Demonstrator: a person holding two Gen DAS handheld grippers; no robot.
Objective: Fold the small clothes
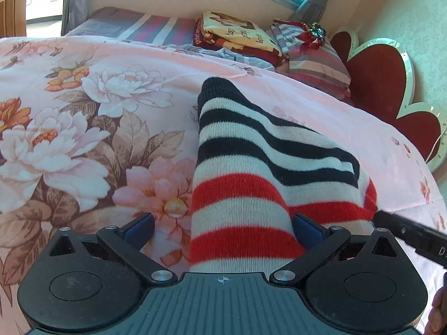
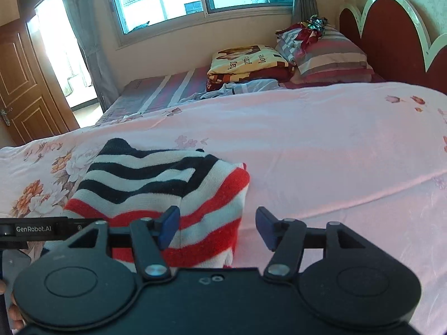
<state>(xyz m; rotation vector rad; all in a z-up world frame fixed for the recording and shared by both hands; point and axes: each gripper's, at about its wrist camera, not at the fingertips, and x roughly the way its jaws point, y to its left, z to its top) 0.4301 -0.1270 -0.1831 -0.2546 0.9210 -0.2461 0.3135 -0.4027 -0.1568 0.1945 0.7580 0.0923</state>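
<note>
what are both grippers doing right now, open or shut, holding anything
Left gripper: open, fingers apart around the striped garment, not pressing it.
Right gripper: open, holding nothing; the garment's edge lies between its fingers.

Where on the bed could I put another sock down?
The widest free patch is the plain pink bedspread, running from the striped sock toward the red headboard. The flowered part on the sock's other side is bare too. It is crowded by the wall: a folded blanket and striped pillows fill that end.
</note>
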